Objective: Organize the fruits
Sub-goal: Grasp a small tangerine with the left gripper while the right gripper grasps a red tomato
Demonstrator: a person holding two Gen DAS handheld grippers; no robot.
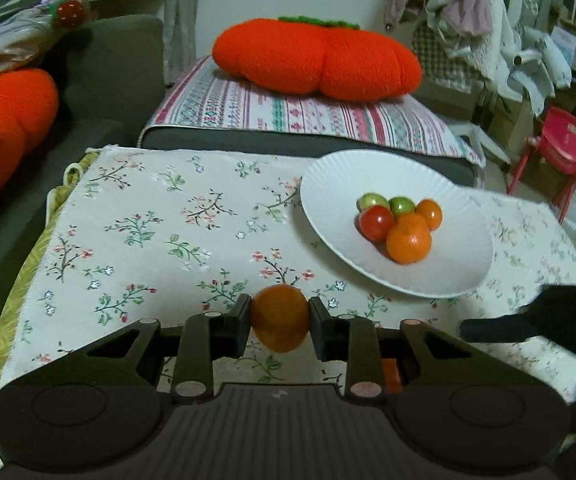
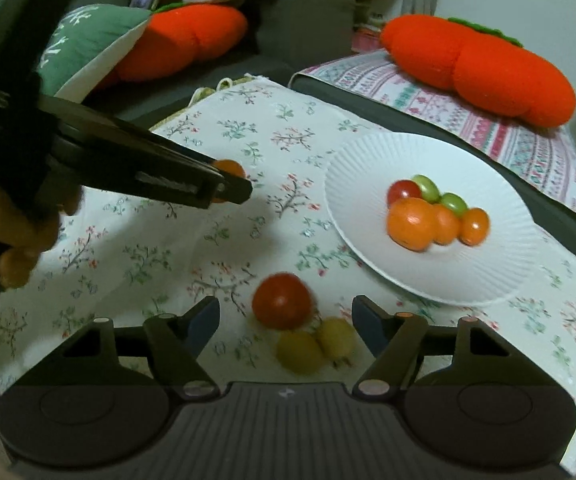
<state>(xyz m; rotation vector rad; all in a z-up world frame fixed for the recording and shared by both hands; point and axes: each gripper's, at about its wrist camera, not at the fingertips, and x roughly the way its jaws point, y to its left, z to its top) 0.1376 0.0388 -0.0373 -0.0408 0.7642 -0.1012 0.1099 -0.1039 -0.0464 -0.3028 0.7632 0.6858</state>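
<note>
Right wrist view alone: red tomato, two yellow fruits

**Left clamped, right spread**

My left gripper has its pads pressed on a small orange fruit at lower centre. My right gripper stands apart, jaws flanking a red tomato, untouched.

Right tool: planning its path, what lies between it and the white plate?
In the right wrist view, only flowered cloth separates right tool from plate.
</note>
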